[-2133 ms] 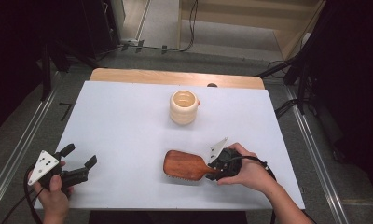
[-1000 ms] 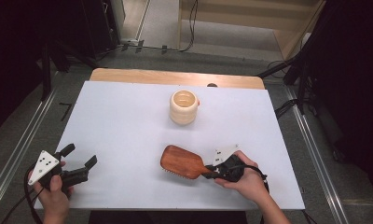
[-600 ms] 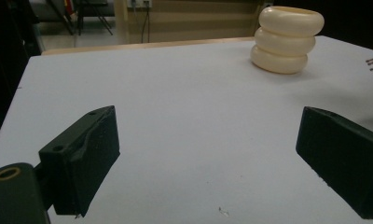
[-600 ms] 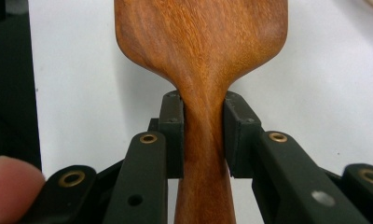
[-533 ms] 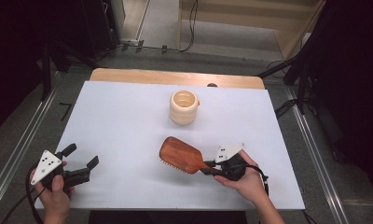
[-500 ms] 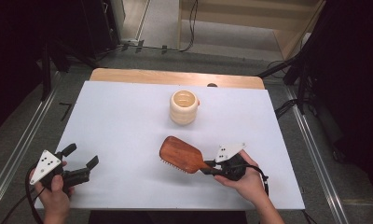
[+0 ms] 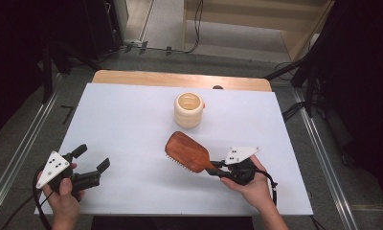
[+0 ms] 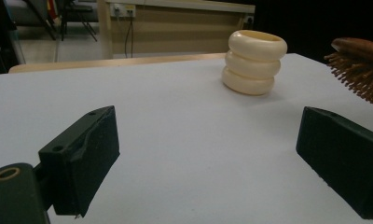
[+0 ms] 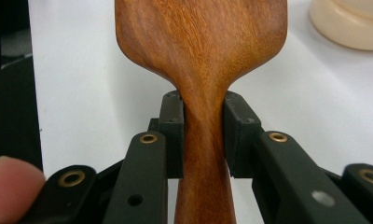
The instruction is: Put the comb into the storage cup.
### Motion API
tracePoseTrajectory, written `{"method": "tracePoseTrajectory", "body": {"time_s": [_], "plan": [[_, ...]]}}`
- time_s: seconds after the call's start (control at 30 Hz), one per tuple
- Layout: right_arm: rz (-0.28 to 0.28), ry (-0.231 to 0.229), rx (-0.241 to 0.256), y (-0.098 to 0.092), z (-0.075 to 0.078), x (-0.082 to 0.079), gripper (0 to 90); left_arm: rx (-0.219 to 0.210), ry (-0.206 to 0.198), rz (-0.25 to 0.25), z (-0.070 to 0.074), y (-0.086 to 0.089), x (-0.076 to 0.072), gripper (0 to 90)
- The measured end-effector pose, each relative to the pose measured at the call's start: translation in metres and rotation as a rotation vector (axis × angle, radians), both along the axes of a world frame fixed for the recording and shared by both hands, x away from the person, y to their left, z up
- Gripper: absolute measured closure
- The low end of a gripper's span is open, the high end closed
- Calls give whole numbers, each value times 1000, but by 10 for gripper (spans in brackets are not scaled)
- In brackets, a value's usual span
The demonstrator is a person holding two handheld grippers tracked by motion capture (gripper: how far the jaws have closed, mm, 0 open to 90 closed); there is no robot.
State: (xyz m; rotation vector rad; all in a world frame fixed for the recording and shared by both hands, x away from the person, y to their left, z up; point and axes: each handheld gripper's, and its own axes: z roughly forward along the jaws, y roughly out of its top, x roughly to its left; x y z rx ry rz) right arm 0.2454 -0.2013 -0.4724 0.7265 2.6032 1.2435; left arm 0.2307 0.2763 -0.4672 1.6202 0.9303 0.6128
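Observation:
A wooden paddle hairbrush (image 7: 186, 151) is lifted off the white table, its wooden back up and bristles facing down and toward the person. My right gripper (image 7: 217, 167) is shut on its handle (image 9: 203, 140), jaws pressed on either side of the neck. In the left gripper view the brush's bristles (image 8: 358, 74) show at the far right. A cream ribbed cup (image 7: 188, 109) stands upright just beyond the brush, also seen as the cup (image 8: 253, 62) and cup (image 9: 348, 23). My left gripper (image 7: 91, 157) hovers open near the table's front left corner, nothing between its jaws.
The white table top (image 7: 122, 124) has a wooden strip (image 7: 180, 79) along its far edge. Metal rails (image 7: 17, 153) run along both sides, cables lie on the floor beyond, and dark equipment stands at the left and right.
The right gripper has lifted the brush and swung its head left and away toward the cup, tipping it up. The left gripper has barely shifted.

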Motion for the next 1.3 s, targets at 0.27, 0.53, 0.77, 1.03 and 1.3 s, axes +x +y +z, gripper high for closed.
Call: {"method": "tracePoseTrajectory", "body": {"time_s": [0.27, 0.53, 0.77, 1.03, 1.3], "plan": [[-27, -26, 43, -4, 2, -3, 703, -12, -5, -64, 11, -28, -1, 57], [-52, -52, 89, -4, 2, -7, 702, -19, -1, -121, 20, -56, 3, 57], [-85, -79, 136, -5, 4, -10, 702, -18, 8, -158, 27, -79, 9, 57], [-111, -98, 171, -8, 3, -11, 703, -5, 11, -210, 34, -104, 14, 57], [-126, -112, 193, -7, 1, -13, 702, -7, 5, -258, 41, -130, 19, 57]]}}
